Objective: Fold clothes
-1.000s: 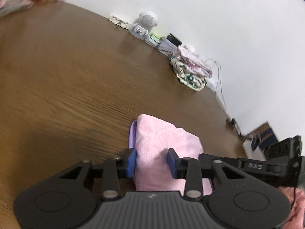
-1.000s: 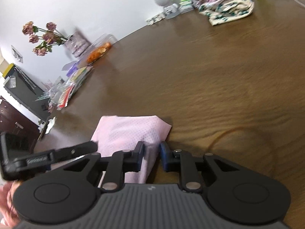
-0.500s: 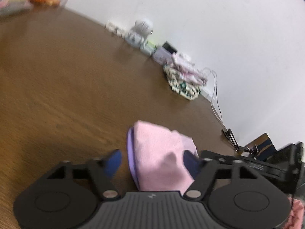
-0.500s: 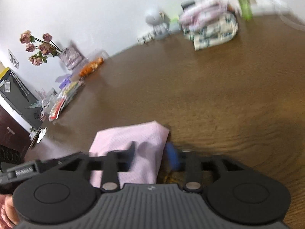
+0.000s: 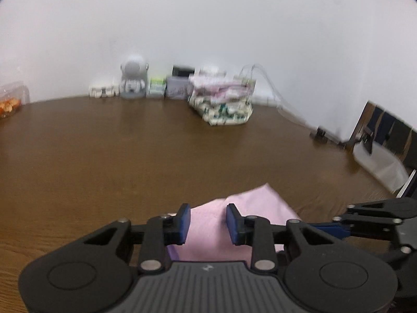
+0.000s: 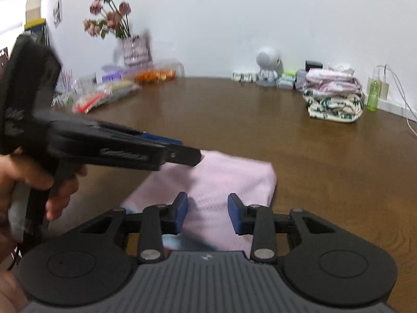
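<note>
A folded pink garment lies flat on the brown wooden table. My left gripper hovers over its near edge. Its jaws are closing, a gap remains between the blue pads, and the cloth shows beneath them, not pinched. In the right wrist view a hand holds the left gripper, with its tips over the garment's far left corner. My right gripper is over the garment's near side, its jaws closing but apart, with cloth below them. The right gripper also reaches in from the right in the left wrist view.
A stack of folded clothes sits at the table's far edge by the wall. Beside it are a small robot figure, boxes, a green bottle and cables. Flowers and snack packets line the far left.
Both grippers let go of the pink garment: their jaws swung wide, then came partway together. Both views rolled level and shifted across the table. The garment now rests flat.
</note>
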